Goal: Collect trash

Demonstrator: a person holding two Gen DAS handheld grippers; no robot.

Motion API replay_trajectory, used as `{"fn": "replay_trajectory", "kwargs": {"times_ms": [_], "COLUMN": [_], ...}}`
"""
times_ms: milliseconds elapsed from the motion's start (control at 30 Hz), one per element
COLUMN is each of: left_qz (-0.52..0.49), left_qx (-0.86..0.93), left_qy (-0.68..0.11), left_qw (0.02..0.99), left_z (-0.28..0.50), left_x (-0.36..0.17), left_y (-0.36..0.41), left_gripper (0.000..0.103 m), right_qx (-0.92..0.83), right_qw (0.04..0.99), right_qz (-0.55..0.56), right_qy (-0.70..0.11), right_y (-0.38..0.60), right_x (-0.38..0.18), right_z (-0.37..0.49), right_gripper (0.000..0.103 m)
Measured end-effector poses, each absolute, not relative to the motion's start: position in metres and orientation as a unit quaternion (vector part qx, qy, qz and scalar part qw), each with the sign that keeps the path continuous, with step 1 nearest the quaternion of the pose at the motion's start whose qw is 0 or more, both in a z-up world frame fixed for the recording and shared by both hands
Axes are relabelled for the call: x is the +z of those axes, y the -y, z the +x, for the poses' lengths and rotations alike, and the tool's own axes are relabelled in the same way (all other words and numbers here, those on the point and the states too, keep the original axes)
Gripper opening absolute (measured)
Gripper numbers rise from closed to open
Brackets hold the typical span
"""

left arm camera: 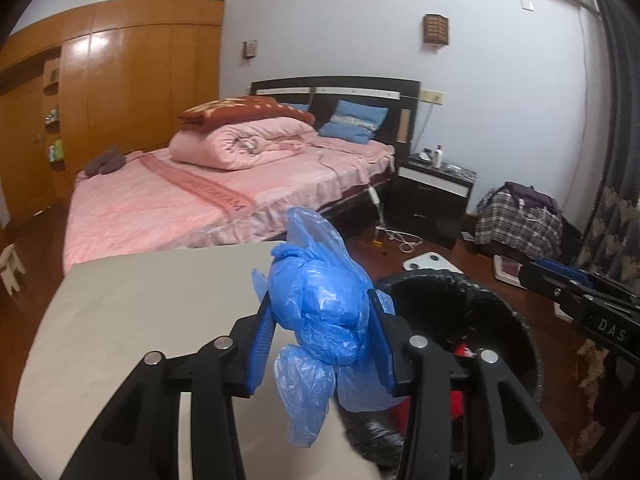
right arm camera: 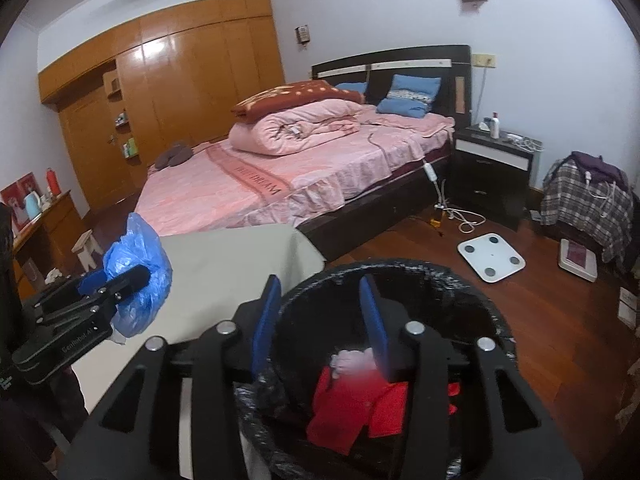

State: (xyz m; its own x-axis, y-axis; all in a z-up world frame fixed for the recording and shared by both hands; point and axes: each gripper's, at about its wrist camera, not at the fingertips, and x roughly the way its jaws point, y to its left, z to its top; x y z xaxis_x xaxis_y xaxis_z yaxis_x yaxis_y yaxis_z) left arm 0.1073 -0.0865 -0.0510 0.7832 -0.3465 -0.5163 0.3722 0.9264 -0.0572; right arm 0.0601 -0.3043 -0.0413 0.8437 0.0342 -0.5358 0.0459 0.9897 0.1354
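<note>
Left gripper (left arm camera: 320, 344): jaws part-closed, blue pads pressing both sides of a crumpled blue plastic bag (left arm camera: 320, 312). Bag is bunched, long axis roughly vertical, one tail above the pads, one drooping below. It hangs over the right edge of the beige table (left arm camera: 140, 320).

Key relation: the black-lined trash bin (right arm camera: 400, 280) stands just to the right of the table edge, low and near. From the left gripper the bin mouth lies to the right and slightly below; judged next move is a short carry rightward, then release over the opening.

Right gripper (right arm camera: 320, 312): jaws apart, nothing between the pads, poised directly over the bin mouth, so it is the nearer hand to the bin but empty. A pale pink wad (right arm camera: 348, 360) and red scraps (right arm camera: 352, 412) lie inside the bin.

Readable text: "DAS" on the right gripper body in the left view; "DREAM" on the pink bedspread (right arm camera: 260, 188); lettering on the left gripper body too blurred to read.
</note>
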Motion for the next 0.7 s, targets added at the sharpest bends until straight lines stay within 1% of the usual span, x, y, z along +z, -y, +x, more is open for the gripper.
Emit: {"fn": "replay_trajectory", "kwargs": {"times_ms": [67,133,233,300,367,400,433,567,600,667,700], "left_qz": [0.027,0.031,0.034,0.036,0.038,0.039,0.041,0.038,0.037,0.036,0.036], "left_qx": [-0.205,-0.218,-0.239,-0.250,-0.264,-0.268,-0.272,-0.278,-0.277,-0.271,-0.269], "left_qy": [-0.268,-0.271,-0.275,-0.277,-0.281,-0.281,-0.282,-0.280,-0.279,-0.274,-0.273], "left_qw": [0.941,0.937,0.931,0.927,0.922,0.921,0.919,0.918,0.919,0.922,0.923], "left_z": [0.108,0.110,0.111,0.112,0.113,0.114,0.114,0.114,0.114,0.114,0.114], "left_x": [-0.053,-0.055,-0.060,-0.063,-0.066,-0.067,-0.068,-0.069,-0.068,-0.066,-0.064], "left_y": [0.100,0.113,0.134,0.145,0.157,0.161,0.166,0.170,0.168,0.165,0.163], "left_gripper": [0.044,0.044,0.045,0.047,0.049,0.053,0.061,0.073,0.079,0.081,0.085], "right_qx": [-0.012,-0.024,-0.044,-0.057,-0.066,-0.072,-0.075,-0.087,-0.091,-0.094,-0.095], "right_qw": [0.958,0.958,0.959,0.959,0.958,0.958,0.958,0.957,0.957,0.956,0.956], "right_qz": [0.072,0.074,0.076,0.078,0.079,0.080,0.080,0.083,0.083,0.084,0.085], "right_qy": [-0.278,-0.275,-0.270,-0.267,-0.266,-0.266,-0.266,-0.265,-0.265,-0.265,-0.264], "right_y": [0.312,0.321,0.337,0.346,0.353,0.356,0.358,0.364,0.365,0.366,0.367], "right_x": [-0.041,-0.041,-0.041,-0.041,-0.042,-0.043,-0.043,-0.046,-0.047,-0.049,-0.049], "right_z": [0.057,0.053,0.046,0.042,0.039,0.038,0.037,0.035,0.035,0.034,0.034], "right_gripper": [0.044,0.051,0.059,0.062,0.063,0.065,0.067,0.076,0.079,0.086,0.089]}}
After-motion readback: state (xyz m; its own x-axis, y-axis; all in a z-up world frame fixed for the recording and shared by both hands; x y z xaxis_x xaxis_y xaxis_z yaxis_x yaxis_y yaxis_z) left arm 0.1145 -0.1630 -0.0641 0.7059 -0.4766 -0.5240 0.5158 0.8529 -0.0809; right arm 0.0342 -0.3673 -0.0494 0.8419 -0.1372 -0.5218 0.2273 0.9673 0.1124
